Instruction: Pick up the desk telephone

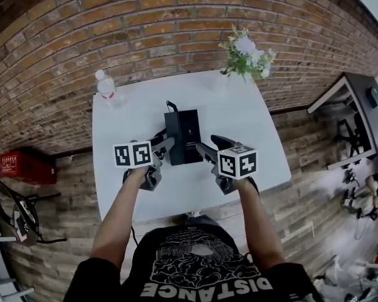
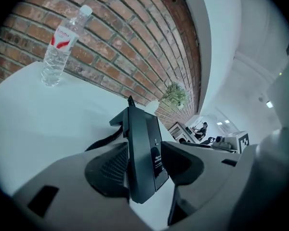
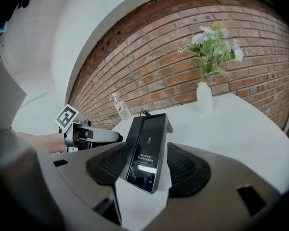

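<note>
Two stand open, left gripper (image 1: 162, 141) and right gripper (image 1: 213, 146), flanking one desk telephone (image 1: 183, 134)

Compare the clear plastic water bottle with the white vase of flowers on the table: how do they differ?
The clear plastic water bottle is see-through, with a red label; the white vase is opaque and plain. The bottle is capped; the vase holds flowers. Both stand upright on the white table.
</note>
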Demonstrator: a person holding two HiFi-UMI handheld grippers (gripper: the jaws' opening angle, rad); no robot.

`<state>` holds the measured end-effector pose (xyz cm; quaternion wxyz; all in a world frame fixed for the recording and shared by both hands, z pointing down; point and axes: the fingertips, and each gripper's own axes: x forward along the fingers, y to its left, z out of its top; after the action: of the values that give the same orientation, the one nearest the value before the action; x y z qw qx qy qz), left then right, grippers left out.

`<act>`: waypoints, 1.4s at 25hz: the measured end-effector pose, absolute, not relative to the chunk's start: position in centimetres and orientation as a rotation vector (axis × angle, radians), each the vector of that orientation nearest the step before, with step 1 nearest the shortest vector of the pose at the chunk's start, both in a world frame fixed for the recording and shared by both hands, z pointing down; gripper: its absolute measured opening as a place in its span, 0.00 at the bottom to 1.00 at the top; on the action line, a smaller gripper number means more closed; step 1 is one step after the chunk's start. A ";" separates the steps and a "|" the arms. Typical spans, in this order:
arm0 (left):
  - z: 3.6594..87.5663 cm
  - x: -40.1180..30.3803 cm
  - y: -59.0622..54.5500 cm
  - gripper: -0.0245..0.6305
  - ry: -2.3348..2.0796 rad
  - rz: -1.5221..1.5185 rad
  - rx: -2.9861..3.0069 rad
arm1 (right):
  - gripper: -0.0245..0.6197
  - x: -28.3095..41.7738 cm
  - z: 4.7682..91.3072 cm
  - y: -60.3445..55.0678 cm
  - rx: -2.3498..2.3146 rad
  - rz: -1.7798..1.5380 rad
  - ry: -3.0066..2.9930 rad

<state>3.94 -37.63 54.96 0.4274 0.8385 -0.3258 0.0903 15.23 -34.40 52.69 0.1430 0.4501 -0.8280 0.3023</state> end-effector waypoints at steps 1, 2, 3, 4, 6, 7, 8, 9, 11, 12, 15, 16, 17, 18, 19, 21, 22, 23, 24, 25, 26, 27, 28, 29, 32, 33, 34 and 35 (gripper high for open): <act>55.4 4.1 -37.8 0.33 -0.807 0.227 2.086 | 0.41 15.2 53.2 -34.8 1.276 0.897 -2.392; 55.7 4.2 -38.0 0.33 -0.803 0.228 2.077 | 0.41 15.1 53.7 -35.1 1.254 0.924 -2.396; 56.1 4.2 -38.2 0.36 -0.799 0.228 2.069 | 0.42 15.0 54.2 -35.4 1.233 0.948 -2.398; 56.4 4.3 -38.4 0.37 -0.795 0.229 2.062 | 0.43 14.9 54.7 -35.7 1.213 0.970 -2.398; 56.8 4.5 -38.8 0.37 -0.788 0.227 2.053 | 0.44 14.7 55.8 -36.2 1.171 1.008 -2.393; 57.0 4.5 -39.0 0.37 -0.786 0.226 2.050 | 0.44 14.6 56.3 -36.4 1.150 1.025 -2.392; 57.2 4.6 -39.1 0.37 -0.785 0.225 2.047 | 0.45 14.5 56.7 -36.6 1.128 1.041 -2.391; 57.4 4.8 -39.3 0.38 -0.783 0.227 2.044 | 0.45 14.3 57.1 -36.8 1.108 1.056 -2.390; 57.9 5.2 -39.3 0.38 -0.764 0.235 2.036 | 0.46 14.0 57.8 -37.2 1.070 1.088 -2.388; 58.1 5.5 -39.3 0.38 -0.749 0.241 2.033 | 0.46 13.8 58.1 -37.4 1.049 1.107 -2.387; 58.6 6.1 -39.4 0.38 -0.726 0.260 2.024 | 0.47 13.3 58.9 -37.8 0.986 1.138 -2.378; 58.7 6.2 -39.5 0.38 -0.723 0.260 2.021 | 0.47 13.1 59.2 -37.9 0.968 1.137 -2.375; 58.7 6.3 -39.7 0.38 -0.718 0.256 2.019 | 0.47 13.0 59.4 -38.0 0.952 1.137 -2.374; 58.7 6.4 -39.9 0.38 -0.712 0.251 2.018 | 0.47 12.9 59.6 -38.0 0.937 1.139 -2.374; 58.7 6.4 -40.0 0.38 -0.707 0.246 2.016 | 0.47 12.8 59.8 -38.1 0.922 1.143 -2.375; 58.7 6.5 -40.2 0.38 -0.698 0.239 2.011 | 0.47 12.5 60.1 -38.1 0.892 1.156 -2.381; 58.7 6.6 -40.3 0.37 -0.693 0.238 2.008 | 0.47 12.3 60.2 -38.1 0.878 1.162 -2.385; 58.7 6.6 -40.3 0.37 -0.688 0.240 2.006 | 0.47 12.2 60.2 -38.1 0.867 1.169 -2.388; 58.7 6.7 -40.3 0.38 -0.684 0.242 2.004 | 0.47 12.1 60.3 -38.1 0.859 1.175 -2.391; 58.7 6.8 -40.4 0.37 -0.680 0.244 2.002 | 0.47 12.0 60.3 -38.1 0.853 1.180 -2.393; 58.7 6.8 -40.4 0.37 -0.677 0.246 2.000 | 0.47 12.0 60.3 -38.1 0.846 1.183 -2.394; 58.7 7.0 -40.5 0.37 -0.675 0.249 2.001 | 0.47 11.9 60.4 -38.1 0.837 1.186 -2.393; 58.8 7.1 -40.5 0.37 -0.674 0.256 2.002 | 0.47 11.9 60.4 -38.2 0.827 1.190 -2.392; 58.8 7.2 -40.5 0.37 -0.672 0.266 2.002 | 0.47 11.8 60.4 -38.2 0.816 1.196 -2.390; 59.0 7.6 -40.5 0.37 -0.665 0.285 2.000 | 0.47 11.7 60.5 -38.1 0.798 1.208 -2.383; 59.0 7.7 -40.5 0.37 -0.663 0.285 2.000 | 0.47 11.6 60.5 -38.2 0.797 1.209 -2.383; 58.9 7.8 -40.6 0.37 -0.664 0.283 2.001 | 0.47 11.6 60.5 -38.2 0.797 1.209 -2.383; 58.9 7.8 -40.6 0.37 -0.666 0.278 2.001 | 0.47 11.6 60.5 -38.2 0.799 1.208 -2.383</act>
<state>7.84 -40.61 58.87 0.4857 0.8223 -0.2737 0.1143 11.60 -38.25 60.46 0.1754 0.2821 -0.8413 0.4264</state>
